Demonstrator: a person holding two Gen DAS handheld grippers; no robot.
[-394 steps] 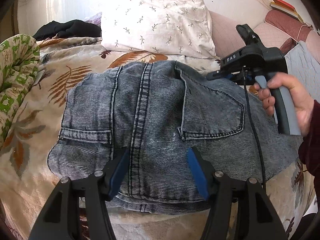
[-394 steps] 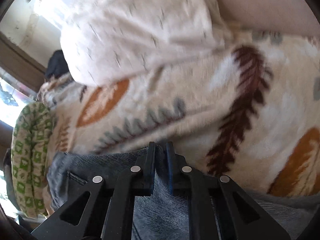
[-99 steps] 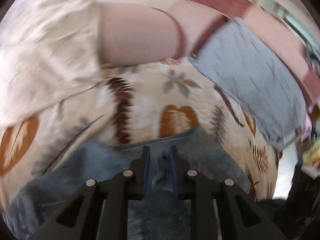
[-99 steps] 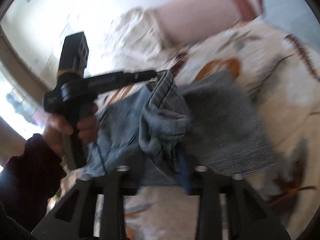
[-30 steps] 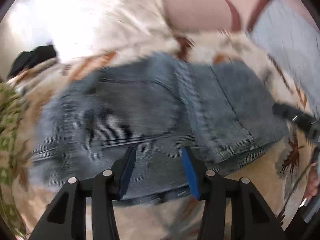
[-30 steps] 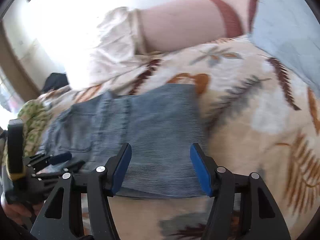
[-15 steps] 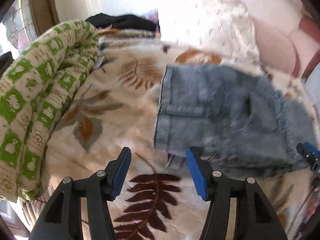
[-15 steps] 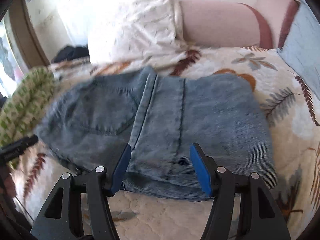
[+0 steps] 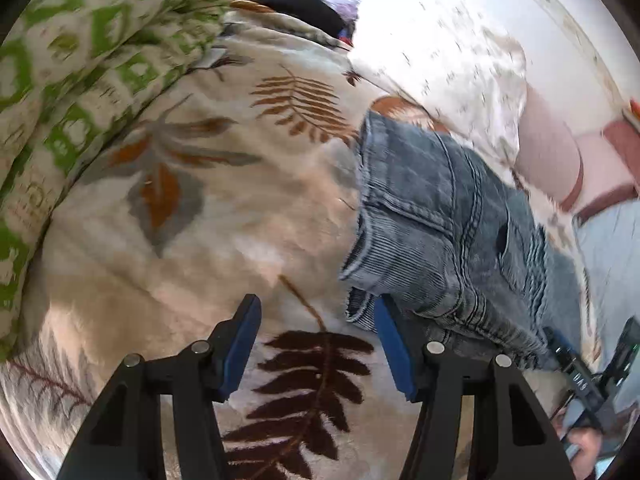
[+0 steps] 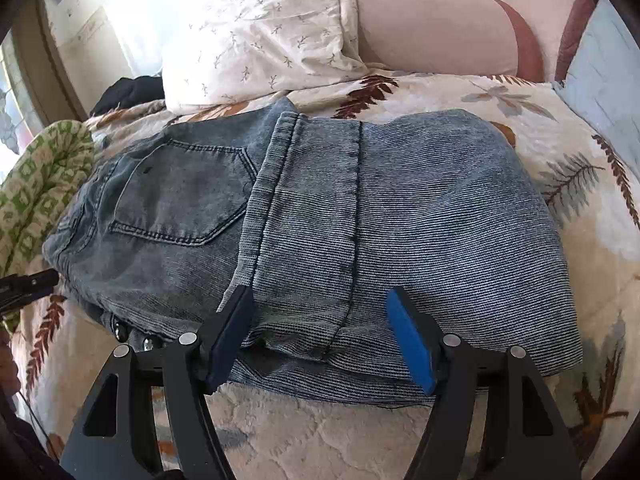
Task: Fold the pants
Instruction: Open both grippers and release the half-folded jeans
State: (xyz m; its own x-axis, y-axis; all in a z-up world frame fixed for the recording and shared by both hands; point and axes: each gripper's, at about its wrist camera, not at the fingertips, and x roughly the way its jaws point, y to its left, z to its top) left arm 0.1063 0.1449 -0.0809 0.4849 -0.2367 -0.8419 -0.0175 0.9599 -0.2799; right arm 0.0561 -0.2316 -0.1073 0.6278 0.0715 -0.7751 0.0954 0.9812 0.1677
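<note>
My left gripper [image 9: 316, 344] points steeply down at the blanket [image 9: 208, 216], its jaws apart and nothing between them but a dark fern print. They have just been opening over the last second. The jeans [image 9: 452, 232] lie to the right of this gripper, ahead of its right finger, whose blue pad sits just beside the near corner of the folded denim; I cannot tell whether it touches. A green patterned quilt [image 9: 68, 80] is bunched up far to the left of it.

My right gripper [image 10: 320, 340] also tilts down, released, its jaws having just widened. The folded jeans [image 10: 312, 216] lie directly ahead of it, their near edge running between the two pads, which do not press on the cloth. A back pocket [image 10: 184, 196] faces up ahead and to the left, and the folded-over leg covers the right half. Beyond the jeans, a white pillow [image 10: 256, 36] rests against a pink headboard [image 10: 432, 28].

In the right view, the tip of my left gripper shows at the far left edge, next to the jeans' waist end.
</note>
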